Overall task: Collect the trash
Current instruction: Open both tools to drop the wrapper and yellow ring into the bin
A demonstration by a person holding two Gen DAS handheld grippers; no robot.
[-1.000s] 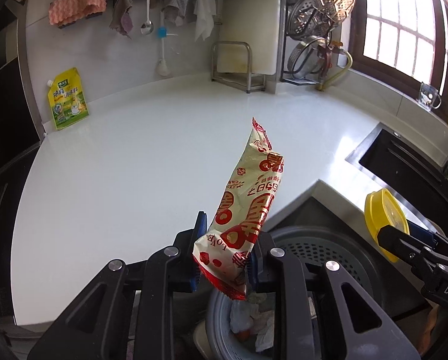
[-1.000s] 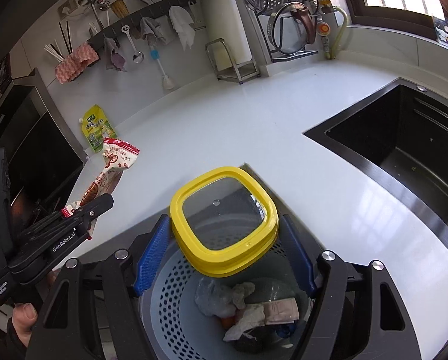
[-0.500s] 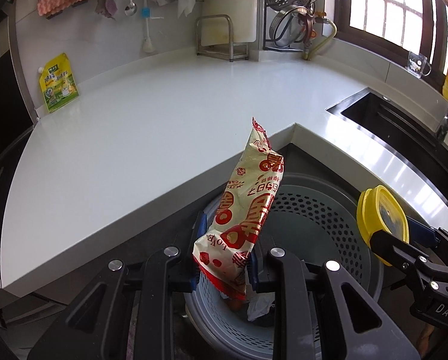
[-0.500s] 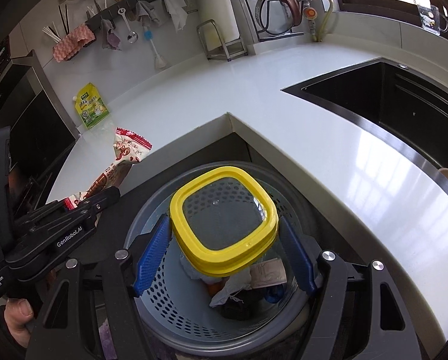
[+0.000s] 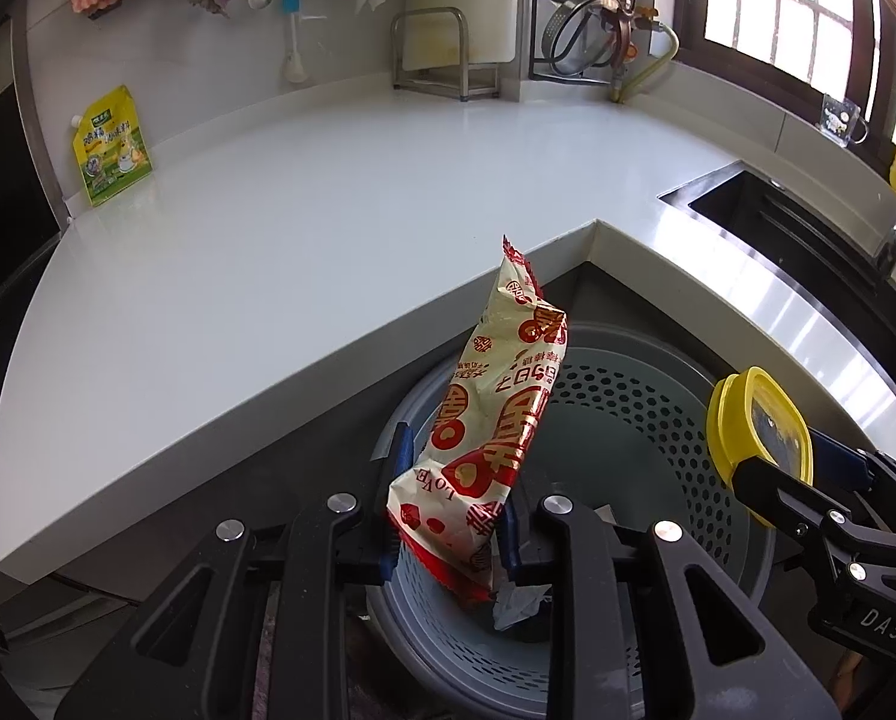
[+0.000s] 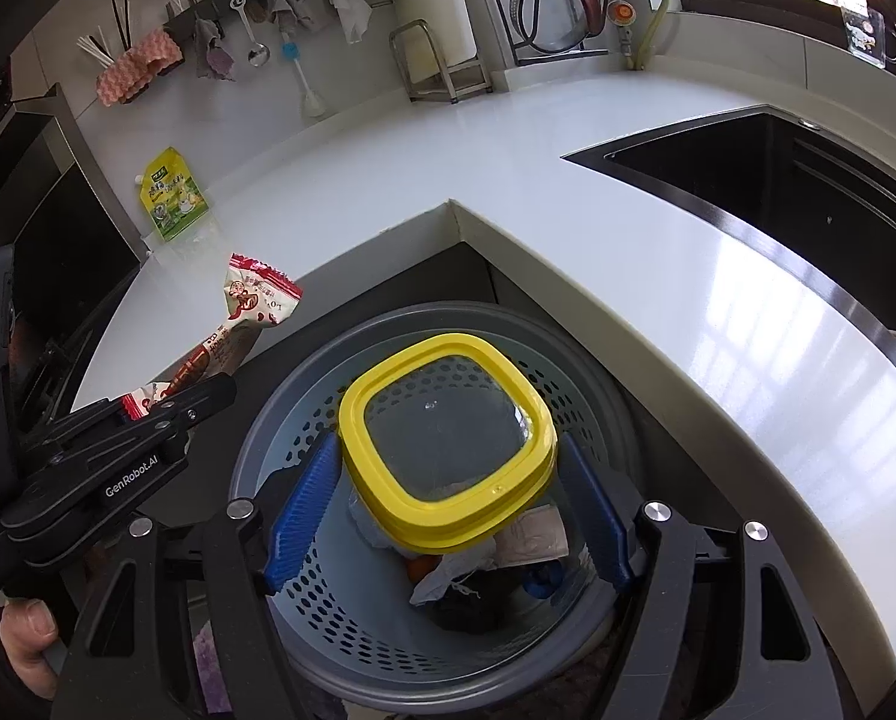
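Grey and perforated, the bin sits below the corner of the white surface, already holding crumpled scraps. Above its opening the right hand-held gripper is clamped on a yellow-rimmed box; over its left rim the left hand-held gripper pinches a red-printed wrapper, standing upright. The drop-off step appears in hand: both jaws need only let go, wrapper nudged inward first.
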